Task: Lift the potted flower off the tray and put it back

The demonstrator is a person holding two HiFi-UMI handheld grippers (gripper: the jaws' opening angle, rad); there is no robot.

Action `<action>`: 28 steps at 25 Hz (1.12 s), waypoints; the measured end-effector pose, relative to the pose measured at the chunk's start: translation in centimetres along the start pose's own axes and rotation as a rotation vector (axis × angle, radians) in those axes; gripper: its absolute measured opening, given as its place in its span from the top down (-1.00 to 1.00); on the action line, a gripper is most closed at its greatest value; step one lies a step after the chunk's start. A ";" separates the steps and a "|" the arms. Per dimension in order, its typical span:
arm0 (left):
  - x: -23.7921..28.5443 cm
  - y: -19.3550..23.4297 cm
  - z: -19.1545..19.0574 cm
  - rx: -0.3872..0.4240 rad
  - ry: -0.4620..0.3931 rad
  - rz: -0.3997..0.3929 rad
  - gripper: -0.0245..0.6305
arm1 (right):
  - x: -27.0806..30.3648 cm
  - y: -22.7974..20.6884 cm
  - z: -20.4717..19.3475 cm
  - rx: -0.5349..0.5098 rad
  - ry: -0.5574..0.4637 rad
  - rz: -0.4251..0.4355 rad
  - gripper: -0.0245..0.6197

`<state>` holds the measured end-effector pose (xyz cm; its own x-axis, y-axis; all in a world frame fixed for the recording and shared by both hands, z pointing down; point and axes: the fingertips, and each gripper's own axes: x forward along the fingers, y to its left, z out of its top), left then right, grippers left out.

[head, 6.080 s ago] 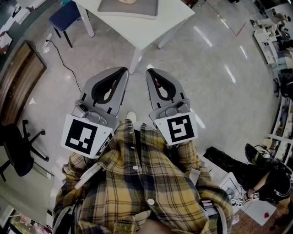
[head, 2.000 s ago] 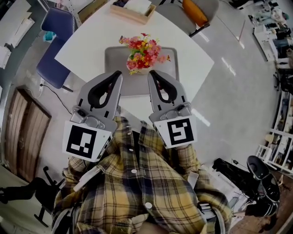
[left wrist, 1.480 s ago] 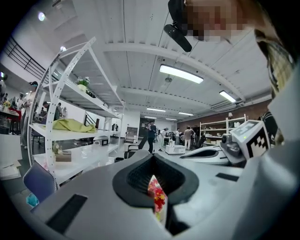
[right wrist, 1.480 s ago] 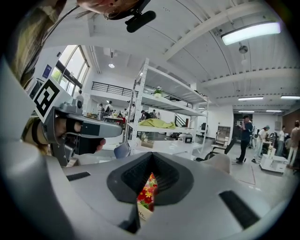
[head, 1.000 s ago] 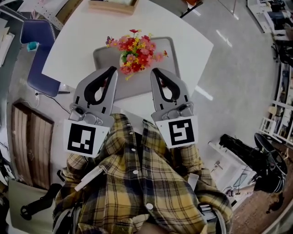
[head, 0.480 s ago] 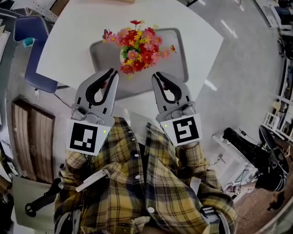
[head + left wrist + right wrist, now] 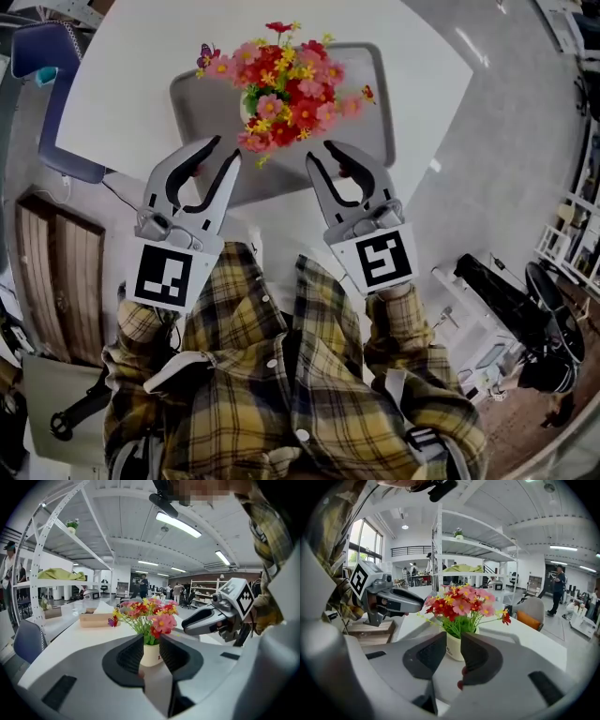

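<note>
**Task object.** The potted flower, a bunch of red, pink and yellow blooms in a small cream pot, stands upright on the flat grey rectangular tray. The tray lies on the white table. The pot sits near the tray's middle, and the blooms spread wider than the pot and hide most of it from above.

**Left gripper.** The left gripper is held on the person's side of the plant, with its tips over the near part of the tray in the head view. Its jaws have just been opening and stand a small way apart. The ribbed black pads grip nothing. In the left gripper view the pot shows through the narrow gap, but it stands beyond the tips and clear of them.

**Right gripper.** The right gripper is held beside the left one, also short of the plant and aimed toward it. Its jaws have likewise just been opening to a narrow gap with nothing clamped in it. The pot again shows beyond the tips, apart from the pads.

**Surroundings.** A shallow wooden box rests on the table behind the plant. A blue chair stands at the table's left. The person's yellow plaid shirt fills the lower part of the head view.
</note>
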<state>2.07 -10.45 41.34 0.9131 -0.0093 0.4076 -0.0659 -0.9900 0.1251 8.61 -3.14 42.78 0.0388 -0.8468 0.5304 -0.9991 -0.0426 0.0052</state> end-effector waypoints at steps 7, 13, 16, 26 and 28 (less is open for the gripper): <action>2.1 -0.4 -2.7 0.033 0.053 -0.072 0.45 | 1.5 0.2 -2.0 -0.036 0.030 0.041 0.48; 3.5 -0.1 -4.1 0.077 0.073 -0.097 0.25 | 2.8 -0.2 -2.9 -0.044 0.008 0.080 0.25; 4.0 0.0 -4.7 0.075 0.078 -0.109 0.21 | 3.3 -0.5 -3.3 -0.039 0.005 0.087 0.17; 6.2 0.4 -6.3 0.135 0.108 -0.153 0.09 | 5.2 -1.9 -4.9 -0.062 0.017 0.094 -0.11; 6.7 0.4 -6.6 0.156 0.121 -0.173 -0.04 | 5.6 -2.2 -5.1 -0.076 0.017 0.102 -0.14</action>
<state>5.54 -9.98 50.11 0.8502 0.1699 0.4983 0.1587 -0.9852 0.0651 10.90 -5.10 50.10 -0.0631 -0.8357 0.5455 -0.9963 0.0846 0.0144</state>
